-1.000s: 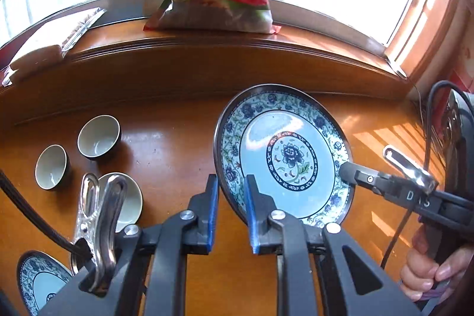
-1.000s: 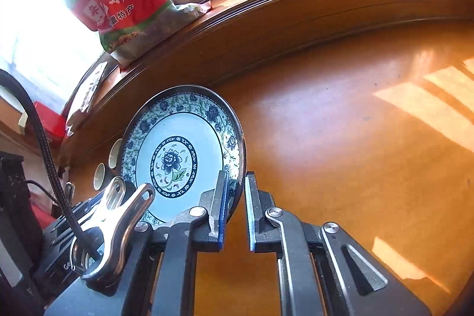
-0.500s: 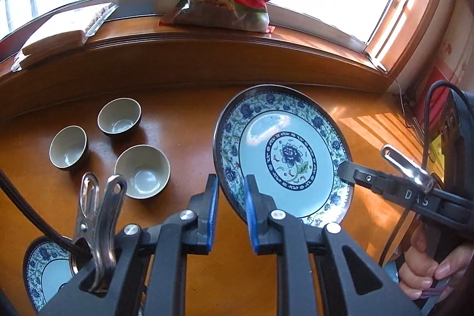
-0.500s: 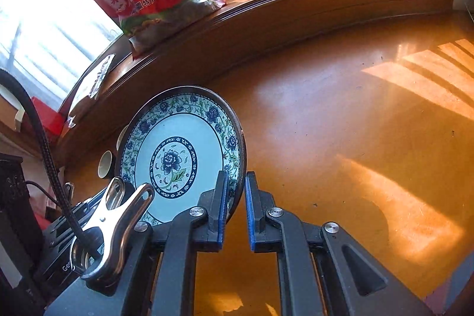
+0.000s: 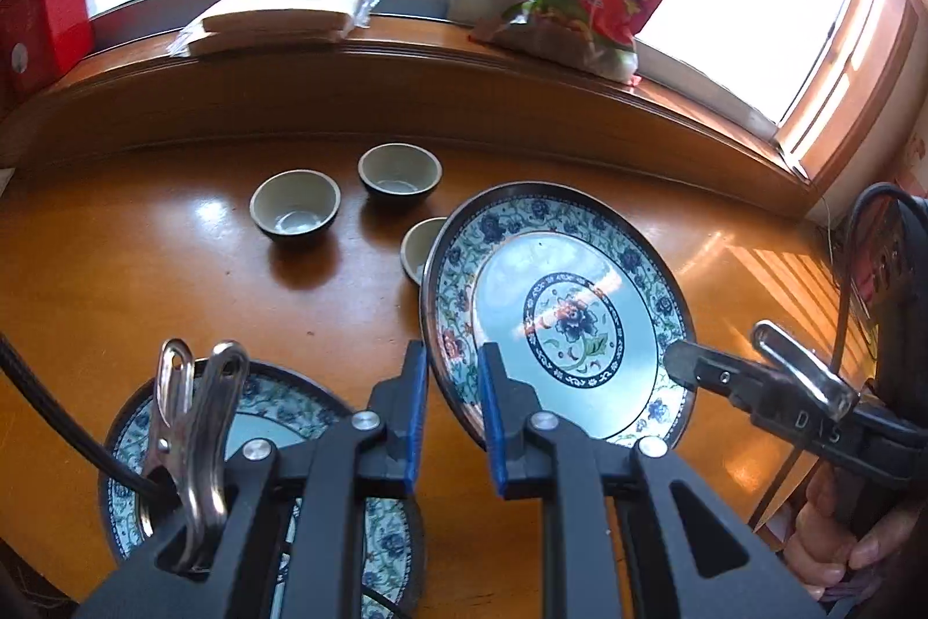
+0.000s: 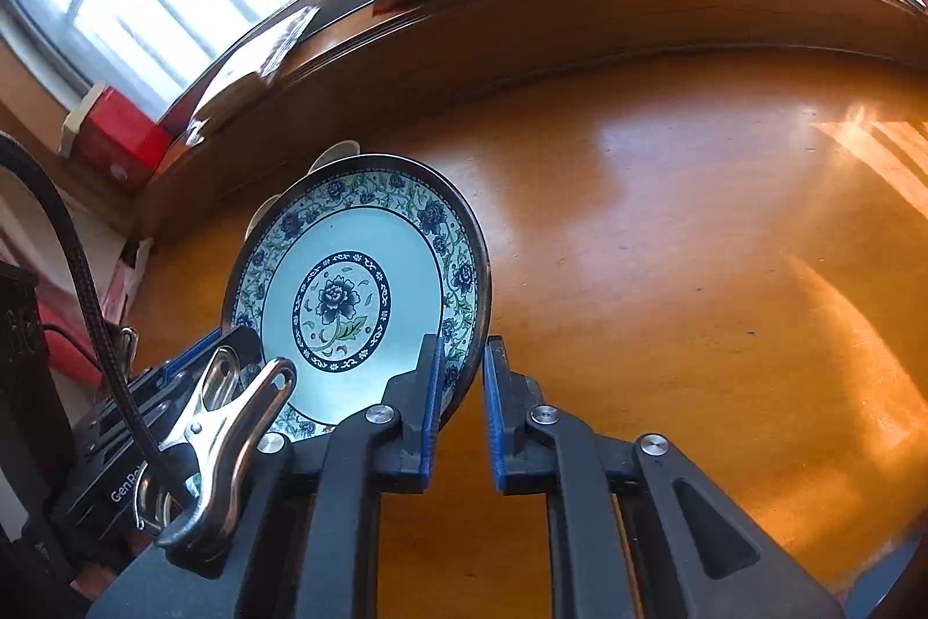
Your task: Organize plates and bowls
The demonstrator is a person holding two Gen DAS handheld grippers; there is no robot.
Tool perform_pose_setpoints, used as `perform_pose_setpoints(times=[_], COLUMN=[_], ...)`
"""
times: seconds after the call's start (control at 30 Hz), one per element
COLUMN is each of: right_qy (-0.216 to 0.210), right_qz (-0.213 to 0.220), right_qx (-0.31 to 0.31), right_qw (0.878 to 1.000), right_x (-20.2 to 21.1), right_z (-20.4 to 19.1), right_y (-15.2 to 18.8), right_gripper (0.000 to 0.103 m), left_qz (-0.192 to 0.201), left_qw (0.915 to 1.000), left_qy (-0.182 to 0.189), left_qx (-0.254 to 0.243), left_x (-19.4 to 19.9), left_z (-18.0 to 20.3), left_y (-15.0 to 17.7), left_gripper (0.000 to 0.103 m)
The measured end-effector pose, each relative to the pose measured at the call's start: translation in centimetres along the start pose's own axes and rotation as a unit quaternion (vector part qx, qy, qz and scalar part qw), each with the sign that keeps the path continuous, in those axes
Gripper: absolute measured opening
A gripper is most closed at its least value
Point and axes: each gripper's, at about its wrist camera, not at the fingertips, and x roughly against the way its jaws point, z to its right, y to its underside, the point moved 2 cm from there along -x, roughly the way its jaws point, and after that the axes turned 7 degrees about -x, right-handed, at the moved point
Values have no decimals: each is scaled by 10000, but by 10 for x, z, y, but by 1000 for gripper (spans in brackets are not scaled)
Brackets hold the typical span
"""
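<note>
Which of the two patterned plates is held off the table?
The right-hand plate, gripped at opposite rims by both grippers; the other plate lies flat on the table.

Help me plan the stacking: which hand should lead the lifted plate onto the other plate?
Left, probably: the left hand-held gripper grips the lifted plate with the table plate right beneath it, unseen from the right.

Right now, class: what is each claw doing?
Left claw: closed on the near rim of the patterned plate.
Right claw: closed on the same plate's opposite rim.
</note>
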Motion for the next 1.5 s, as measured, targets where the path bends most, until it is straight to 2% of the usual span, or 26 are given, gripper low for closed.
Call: perform_pose_setpoints(times=[0.33,0.47,0.67,1.0,1.13,1.3,1.5], right_qy=[-299,-448,-628,-795,-810,-737,-561], right_qz=[-383,-538,-821,-1360,-1449,-1507,-1518], right_qx=[613,928,1277,1816,1878,1837,1882], right_qw=[9969,9932,9864,9707,9681,9686,9687], right_x=[-28,-38,-54,-83,-92,-96,-100], right_z=[-45,-68,-98,-136,-143,-142,-145], right_y=[3,10,20,50,55,60,63], right_gripper=[16,16,16,16,16,16,16], left_qz=[40,42,-5,-393,-552,-745,-1076], left_qw=[9971,9939,9904,9807,9786,9796,9836], left_qy=[-485,-681,-938,-1248,-1216,-1062,-1002], left_qx=[578,861,1013,1456,1568,1532,1040], left_x=[23,34,50,63,62,55,45], left_z=[-46,-67,-87,-125,-133,-133,-119], left_y=[24,37,57,97,107,111,108], left_gripper=[17,17,18,19,20,22,26])
